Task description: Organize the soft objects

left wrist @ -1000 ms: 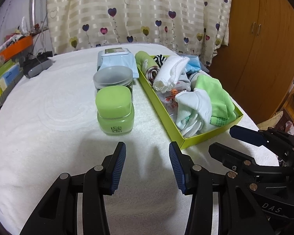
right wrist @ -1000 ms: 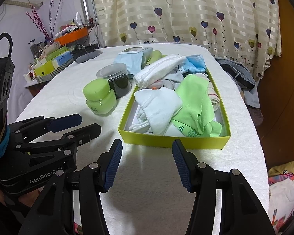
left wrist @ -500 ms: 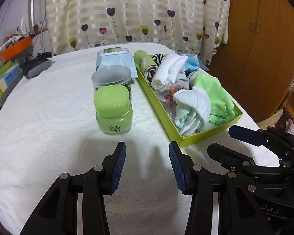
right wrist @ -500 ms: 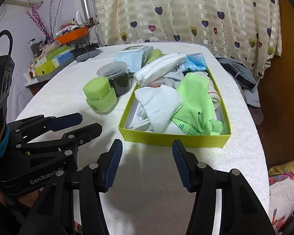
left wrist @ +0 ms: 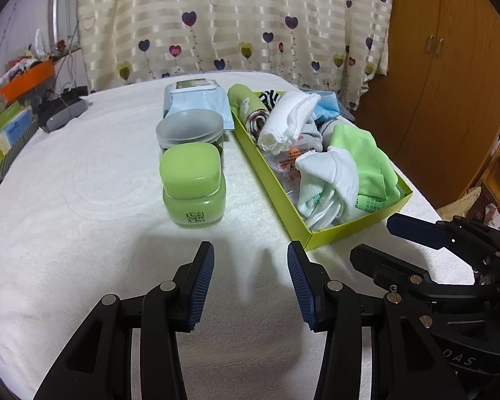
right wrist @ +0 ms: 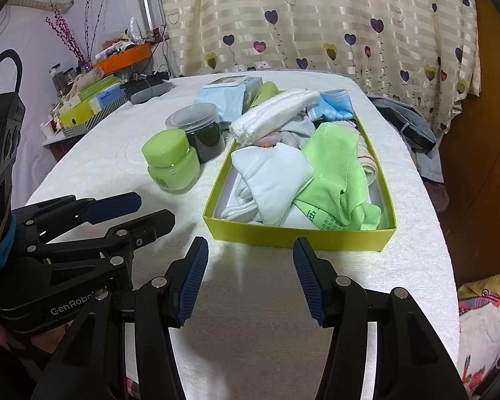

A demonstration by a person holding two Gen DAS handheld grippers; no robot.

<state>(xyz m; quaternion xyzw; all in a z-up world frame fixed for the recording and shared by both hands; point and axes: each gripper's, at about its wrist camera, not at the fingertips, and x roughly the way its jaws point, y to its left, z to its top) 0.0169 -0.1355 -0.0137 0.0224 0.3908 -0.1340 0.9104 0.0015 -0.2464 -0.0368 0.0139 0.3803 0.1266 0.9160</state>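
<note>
Socks [right wrist: 276, 180] and cloths fill yellow box [right wrist: 300, 235] right of bench [left wrist: 83, 233] middle, near right edge. Bare cloth before box. Left claw [left wrist: 250, 266], right claw [right wrist: 250, 266]: both apart, empty. Only right view shows clothes pile [right wrist: 483, 326] beyond bench edge.

Left gripper [left wrist: 250, 260]: jaws apart, nothing between blue ribbed pads, tilted downward, fingertips clear of surface below. Right gripper [right wrist: 250, 256]: jaws apart, nothing between pads, tilted downward likewise. Both side by side, near each other, not touching. In right wrist view, left gripper appears at left edge, seen side-on, jaws parted. In left wrist view, right gripper appears at right edge, jaws parted.
</note>
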